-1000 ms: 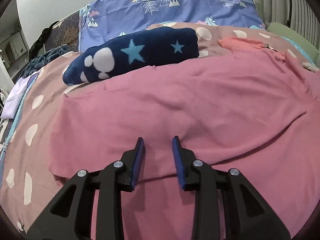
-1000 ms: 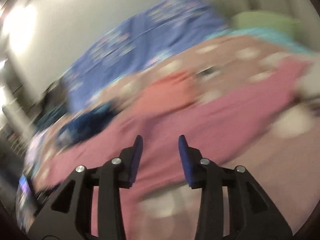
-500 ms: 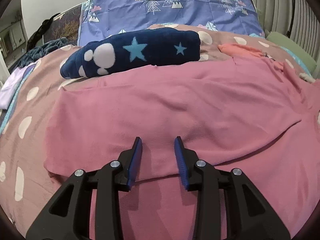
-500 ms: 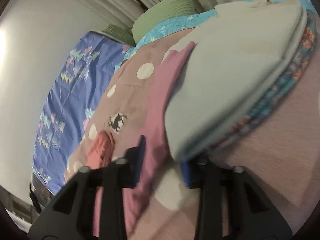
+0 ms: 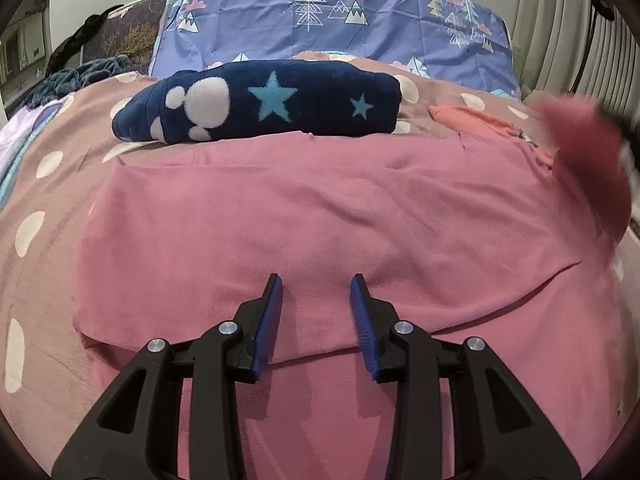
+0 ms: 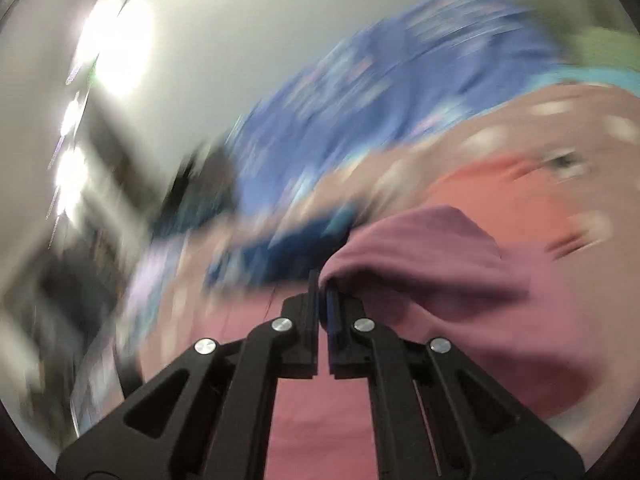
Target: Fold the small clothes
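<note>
While I look along my left gripper (image 5: 316,312), its jaws stand apart over the pink garment (image 5: 320,216), with the blue pads clear of the cloth on both sides; whether the tips rest on the fabric I cannot tell. That garment lies spread flat across the bed, and a fold edge crosses just under the fingers. At the far left the dotted bedspread (image 5: 48,216) shows bare, with a pale lilac cloth (image 5: 24,132) at its edge. Beyond the garment's far edge sits a folded navy blanket (image 5: 272,104) with stars and white blobs, touching or just beside that edge. Behind it leans a purple pillow (image 5: 340,28) printed with trees. Right of the blanket lies an orange cloth (image 5: 476,120) on the bedspread, near the garment's far right corner. At the right edge of this view a blurred flap of the pink garment stands lifted off the bed.

Over in the right wrist view everything behind the tool is smeared. My right gripper (image 6: 323,284) has its jaws together, pinching a bunched edge of the pink garment (image 6: 432,256); the cloth rises from the pads and drapes off to the right. More of the same pink fabric lies below the fingers. Past the bunch I can make out the orange cloth (image 6: 492,192) and the dotted bedspread (image 6: 560,120), with the purple pillow (image 6: 360,100) as a blue streak above.
</note>
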Available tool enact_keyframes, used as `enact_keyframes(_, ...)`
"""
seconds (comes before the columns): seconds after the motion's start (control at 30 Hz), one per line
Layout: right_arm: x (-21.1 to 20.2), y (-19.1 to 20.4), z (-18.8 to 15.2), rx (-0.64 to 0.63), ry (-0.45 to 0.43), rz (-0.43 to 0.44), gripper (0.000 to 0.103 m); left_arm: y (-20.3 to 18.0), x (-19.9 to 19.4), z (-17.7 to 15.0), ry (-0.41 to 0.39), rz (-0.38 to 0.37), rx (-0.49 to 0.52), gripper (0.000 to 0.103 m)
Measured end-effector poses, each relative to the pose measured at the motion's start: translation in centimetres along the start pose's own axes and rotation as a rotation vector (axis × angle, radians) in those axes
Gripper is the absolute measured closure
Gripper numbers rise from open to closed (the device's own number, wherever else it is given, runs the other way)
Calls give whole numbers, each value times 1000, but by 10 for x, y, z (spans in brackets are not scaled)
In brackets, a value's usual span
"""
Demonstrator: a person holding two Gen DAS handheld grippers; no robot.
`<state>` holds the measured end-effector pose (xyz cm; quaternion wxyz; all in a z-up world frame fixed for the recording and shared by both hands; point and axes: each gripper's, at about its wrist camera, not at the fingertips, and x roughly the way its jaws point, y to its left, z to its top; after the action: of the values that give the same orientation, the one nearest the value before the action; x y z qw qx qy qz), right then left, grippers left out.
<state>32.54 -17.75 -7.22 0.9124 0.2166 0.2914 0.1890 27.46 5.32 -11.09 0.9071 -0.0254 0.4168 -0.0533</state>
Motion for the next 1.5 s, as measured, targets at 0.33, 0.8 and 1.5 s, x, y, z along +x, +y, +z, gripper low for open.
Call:
enact_keyframes(0.33,27,-20,-67,132,236,64,57,13,0,0,-7,-104,-69,58)
enact_keyframes(0.8,45,-13,-4,256,116,-2,100,13,-2,-1,-16,-121,-72,55)
enact_keyframes(1.5,19,-40,-79,131,220,-9,75,-3,6,7,24,-306,-119,54)
